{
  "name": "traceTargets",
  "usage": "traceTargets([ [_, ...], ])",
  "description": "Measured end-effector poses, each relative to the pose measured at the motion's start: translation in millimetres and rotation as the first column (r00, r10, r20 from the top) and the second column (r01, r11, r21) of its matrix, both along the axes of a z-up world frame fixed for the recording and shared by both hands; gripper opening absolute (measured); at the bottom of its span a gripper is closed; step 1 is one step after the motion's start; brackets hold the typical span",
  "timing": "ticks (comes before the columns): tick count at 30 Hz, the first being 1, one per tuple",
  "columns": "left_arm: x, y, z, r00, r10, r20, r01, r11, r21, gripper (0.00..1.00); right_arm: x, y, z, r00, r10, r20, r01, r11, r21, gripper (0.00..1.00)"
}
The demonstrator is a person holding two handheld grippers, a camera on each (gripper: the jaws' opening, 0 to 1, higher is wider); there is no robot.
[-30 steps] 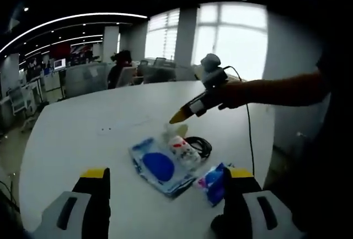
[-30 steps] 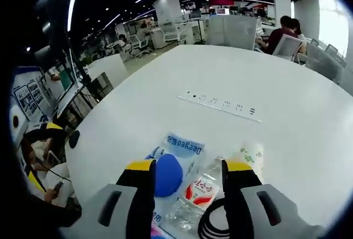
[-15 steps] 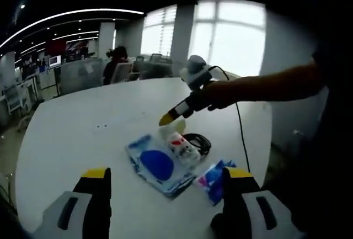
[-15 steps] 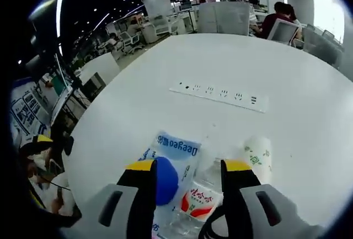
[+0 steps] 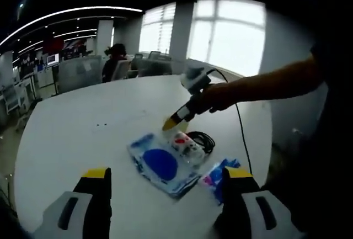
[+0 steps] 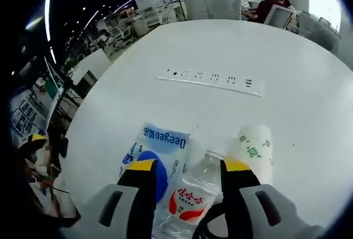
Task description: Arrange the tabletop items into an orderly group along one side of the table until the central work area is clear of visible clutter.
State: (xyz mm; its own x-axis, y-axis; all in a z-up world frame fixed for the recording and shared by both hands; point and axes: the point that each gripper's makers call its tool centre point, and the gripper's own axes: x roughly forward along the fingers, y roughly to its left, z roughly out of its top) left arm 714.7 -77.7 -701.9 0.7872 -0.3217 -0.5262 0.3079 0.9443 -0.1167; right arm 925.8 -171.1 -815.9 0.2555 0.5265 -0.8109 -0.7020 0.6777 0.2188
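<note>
White round table (image 6: 309, 84) in an open office, with a power strip (image 6: 209, 79) set flush in its top. The clutter sits in 1 cluster near the edge by the person: a blue-and-white pack (image 5: 160, 164), a water bottle (image 6: 190, 195), a white paper cup (image 6: 251, 150), a black cable coil (image 5: 201, 139) and a smaller blue packet (image 5: 215, 174).

The right gripper (image 6: 185, 170) reaches low over that cluster, its 2 jaws spread apart with the bottle lying between them but not pinched, likely lined up for a grasp. In the left gripper view the right gripper (image 5: 175, 120) shows its yellow tips just above the bottle.

The bottle lies on its side, its long axis running roughly along the right gripper's reach, cap end pointing away toward the power strip. The cup lies just beside it, roughly parallel.

The left gripper (image 5: 162, 186) hangs back above the table, jaws wide and empty, probably waiting its turn.
</note>
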Motion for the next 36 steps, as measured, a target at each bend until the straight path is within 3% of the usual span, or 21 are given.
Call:
traceTargets([
  [11, 4.0, 5, -6.1, 1.0, 0.006, -0.017, -0.006, 1.0, -0.002, 0.8, 13, -6, -18.4, 0.998, -0.062, 0.004, 0.062, 0.993, -0.097, 0.41],
  [23, 5.7, 11, -11.5, 0.999, 0.012, -0.035, -0.012, 1.0, 0.0, 0.79, 29, -7, -49.6, 0.99, -0.136, -0.03, 0.129, 0.977, -0.168, 0.29],
  [33, 10.8, 15, -15.7, 0.999, 0.018, -0.044, -0.018, 1.0, -0.007, 0.79, 34, -4, -63.6, 0.979, -0.195, -0.061, 0.182, 0.968, -0.175, 0.26],
  [36, 12.6, 17, -16.3, 0.999, 0.02, -0.044, -0.021, 1.0, -0.009, 0.79, 41, -3, -63.7, 0.97, -0.232, -0.067, 0.219, 0.963, -0.155, 0.2],
])
